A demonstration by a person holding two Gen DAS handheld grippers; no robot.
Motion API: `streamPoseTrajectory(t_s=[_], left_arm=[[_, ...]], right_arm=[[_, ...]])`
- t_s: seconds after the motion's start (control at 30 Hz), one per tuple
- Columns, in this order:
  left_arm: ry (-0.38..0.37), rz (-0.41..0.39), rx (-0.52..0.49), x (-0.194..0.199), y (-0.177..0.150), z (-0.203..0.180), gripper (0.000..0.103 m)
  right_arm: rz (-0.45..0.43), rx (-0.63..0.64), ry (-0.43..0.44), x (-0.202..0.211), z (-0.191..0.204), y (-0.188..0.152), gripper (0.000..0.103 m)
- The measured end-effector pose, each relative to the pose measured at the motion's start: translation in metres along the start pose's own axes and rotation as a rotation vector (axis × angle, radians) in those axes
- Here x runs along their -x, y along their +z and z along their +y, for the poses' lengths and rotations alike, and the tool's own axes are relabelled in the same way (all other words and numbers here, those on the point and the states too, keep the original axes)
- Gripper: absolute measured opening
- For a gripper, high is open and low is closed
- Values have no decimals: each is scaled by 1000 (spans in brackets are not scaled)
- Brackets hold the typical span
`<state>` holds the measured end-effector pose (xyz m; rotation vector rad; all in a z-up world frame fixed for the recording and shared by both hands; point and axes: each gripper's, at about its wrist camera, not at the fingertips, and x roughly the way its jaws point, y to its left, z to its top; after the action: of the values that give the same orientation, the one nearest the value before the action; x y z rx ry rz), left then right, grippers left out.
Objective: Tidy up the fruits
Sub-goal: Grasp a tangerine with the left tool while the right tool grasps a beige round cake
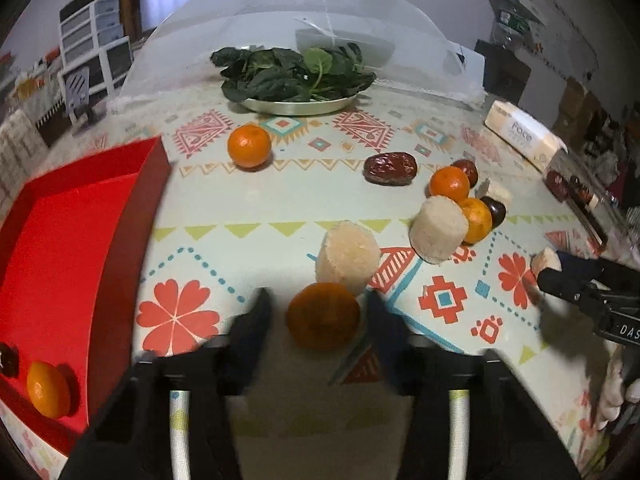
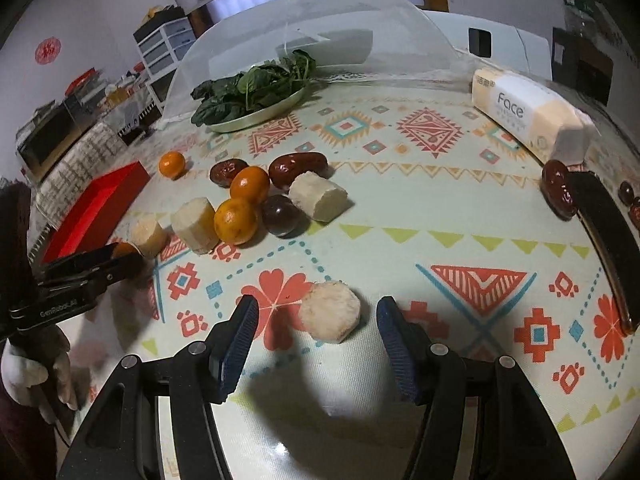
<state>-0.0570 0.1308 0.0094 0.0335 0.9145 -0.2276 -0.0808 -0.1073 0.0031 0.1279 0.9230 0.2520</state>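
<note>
In the left wrist view a tangerine [image 1: 324, 316] sits between the blurred fingers of my left gripper [image 1: 318, 320]. The right wrist view shows those jaws closed around it. My right gripper [image 2: 316, 320] stands open over the patterned cloth, with a pale cut cylinder [image 2: 330, 312] lying untouched between its fingers. A red tray [image 1: 80, 220] at the left holds a tangerine [image 1: 48, 388] and a dark date [image 1: 8, 358]. Loose on the table are another tangerine [image 1: 249, 146], a date [image 1: 390, 168], two pale cylinders [image 1: 347, 258] and a cluster of tangerines [image 1: 449, 184].
A plate of spinach [image 1: 296, 76] stands at the back under a raised mesh cover. A tissue pack [image 2: 528, 120] lies at the far right. A black tray [image 2: 612, 240] with dates [image 2: 558, 192] runs along the right edge. A gloved hand [image 2: 36, 376] holds the left gripper.
</note>
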Motion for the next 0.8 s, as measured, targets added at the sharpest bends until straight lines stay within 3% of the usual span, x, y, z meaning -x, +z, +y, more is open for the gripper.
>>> streamPoseTrajectory(t_s=[0.13, 0.37, 0.53, 0.67, 0.8], left_arm=[[5, -5, 1, 2, -1, -1, 32], [-50, -82, 84, 39, -4, 18, 32], [-63, -164, 170, 79, -7, 54, 32], [-44, -202, 258, 104, -8, 99, 32], [34, -212, 328, 122, -3, 156, 32]], right_arm=[[-1, 18, -41, 0, 4, -2, 35], [-24, 14, -41, 14, 10, -2, 35], [-79, 64, -14, 41, 42, 6, 35], [-93, 104, 66, 52, 80, 19, 35], [-79, 150, 178, 49, 132, 33, 35]])
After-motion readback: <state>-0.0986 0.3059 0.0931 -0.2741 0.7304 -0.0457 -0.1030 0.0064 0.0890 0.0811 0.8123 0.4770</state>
